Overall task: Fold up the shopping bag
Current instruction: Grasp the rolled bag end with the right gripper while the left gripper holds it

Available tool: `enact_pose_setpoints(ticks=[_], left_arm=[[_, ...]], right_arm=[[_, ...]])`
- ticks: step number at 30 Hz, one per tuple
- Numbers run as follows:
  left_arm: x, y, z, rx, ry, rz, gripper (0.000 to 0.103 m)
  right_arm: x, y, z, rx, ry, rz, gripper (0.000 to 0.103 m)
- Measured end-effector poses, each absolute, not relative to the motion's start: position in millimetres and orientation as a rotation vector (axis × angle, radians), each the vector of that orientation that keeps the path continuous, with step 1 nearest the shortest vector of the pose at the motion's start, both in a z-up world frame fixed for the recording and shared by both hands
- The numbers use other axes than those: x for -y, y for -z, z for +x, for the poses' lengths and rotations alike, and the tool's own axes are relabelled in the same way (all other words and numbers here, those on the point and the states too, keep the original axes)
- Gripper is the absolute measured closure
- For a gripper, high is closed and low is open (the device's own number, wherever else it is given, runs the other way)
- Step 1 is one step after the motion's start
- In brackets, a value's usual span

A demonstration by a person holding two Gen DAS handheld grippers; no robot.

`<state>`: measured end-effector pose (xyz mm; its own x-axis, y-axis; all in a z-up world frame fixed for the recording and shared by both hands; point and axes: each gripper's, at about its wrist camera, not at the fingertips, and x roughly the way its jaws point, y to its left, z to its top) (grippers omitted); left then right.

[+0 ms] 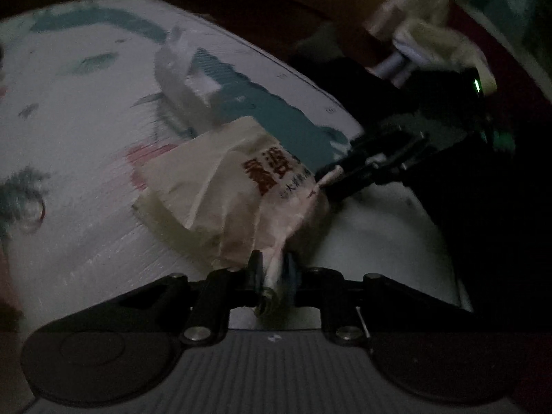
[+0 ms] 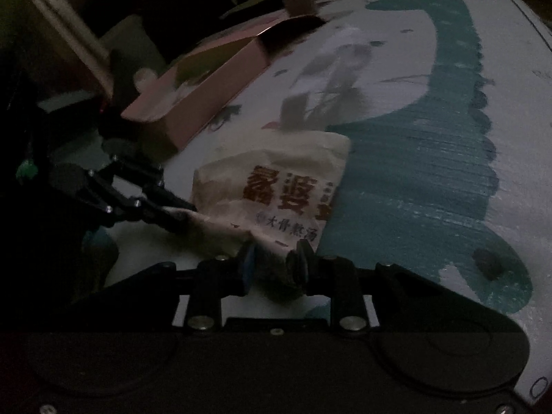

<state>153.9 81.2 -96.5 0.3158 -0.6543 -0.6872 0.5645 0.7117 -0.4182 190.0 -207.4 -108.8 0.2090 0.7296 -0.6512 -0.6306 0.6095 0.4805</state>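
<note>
A cream plastic shopping bag with red-brown Chinese characters lies crumpled on a white table with teal paint. My left gripper is shut on a twisted end of the bag. My right gripper comes in from the right and pinches the bag's other edge. In the right wrist view the bag lies just ahead, my right gripper is shut on its near bunched edge, and my left gripper holds the bag's left side.
An open pink cardboard box sits at the table's far left. A clear crumpled plastic piece lies behind the bag. A small dark knob sits on the table at right. The scene is dim.
</note>
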Motion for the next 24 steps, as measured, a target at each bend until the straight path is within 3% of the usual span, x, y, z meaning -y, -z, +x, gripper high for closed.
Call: enact_pose_setpoints(ticks=[11, 24], left_arm=[[-87, 103, 164, -0.907, 0.648, -0.266, 0.081], [-96, 100, 147, -0.832, 0.459, -0.279, 0.08]], right_arm=[[218, 114, 189, -1.0, -0.853, 0.284, 0.083], [206, 109, 174, -0.918, -0.677, 0.26, 0.085]])
